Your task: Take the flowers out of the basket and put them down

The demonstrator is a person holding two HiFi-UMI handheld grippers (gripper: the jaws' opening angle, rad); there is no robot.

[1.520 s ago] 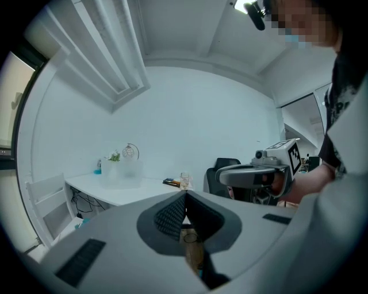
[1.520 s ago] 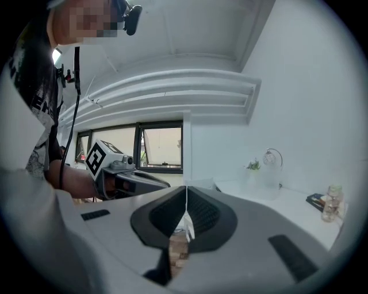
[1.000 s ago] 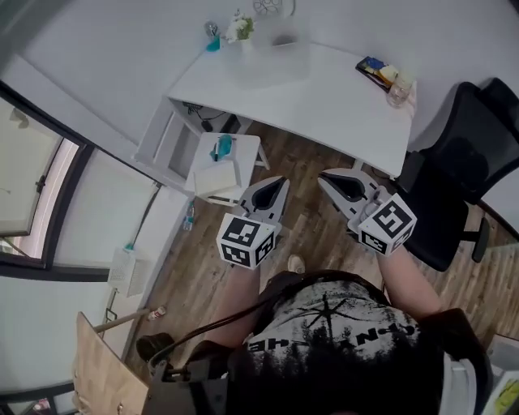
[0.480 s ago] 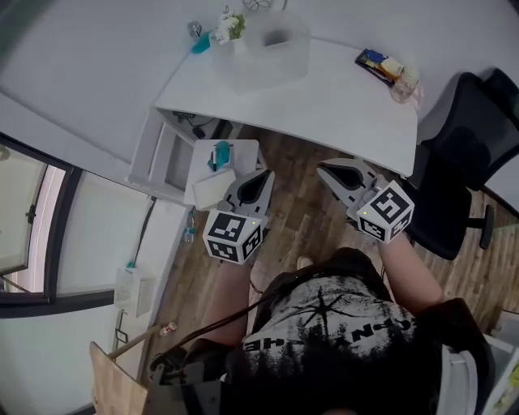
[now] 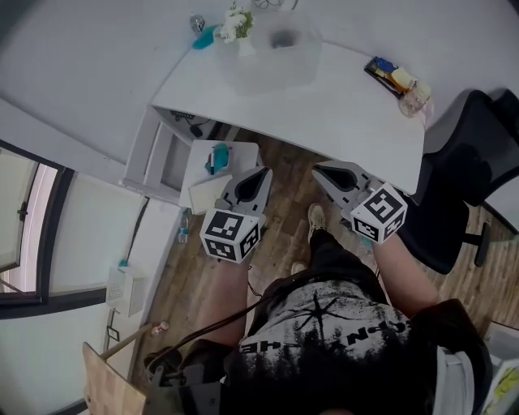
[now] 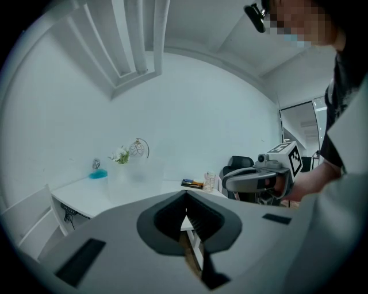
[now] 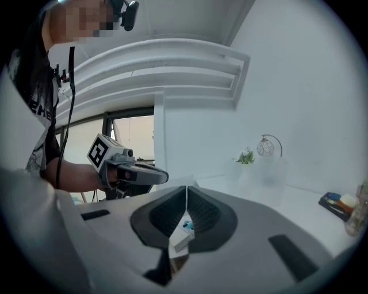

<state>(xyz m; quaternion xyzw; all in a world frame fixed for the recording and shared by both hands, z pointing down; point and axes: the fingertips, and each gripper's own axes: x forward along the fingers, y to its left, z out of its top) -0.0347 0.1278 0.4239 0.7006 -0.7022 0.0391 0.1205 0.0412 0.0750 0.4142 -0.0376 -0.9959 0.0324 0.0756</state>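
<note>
White flowers [image 5: 238,23] stand at the far edge of a white desk [image 5: 340,105], beside a translucent basket [image 5: 276,50]. In the left gripper view the flowers [image 6: 121,155] and the basket [image 6: 142,171] are small and far off. The right gripper view shows the flowers [image 7: 246,156] next to the hazy basket [image 7: 271,175]. My left gripper [image 5: 258,175] and right gripper [image 5: 321,170] hang side by side over the wooden floor, short of the desk's near edge. Both are shut with nothing between the jaws. Each gripper view shows the other: right gripper [image 6: 253,179], left gripper [image 7: 137,173].
A small white side table [image 5: 212,166] with a teal item stands under the desk's left end, close to my left gripper. A black office chair [image 5: 462,162] is at the right. A glass cup [image 5: 412,97] and a dark tray [image 5: 386,73] sit on the desk's right end.
The person has stepped toward the desk; a foot now shows between the grippers. Both grippers stayed shut and side by side, a little closer to the desk edge.
</note>
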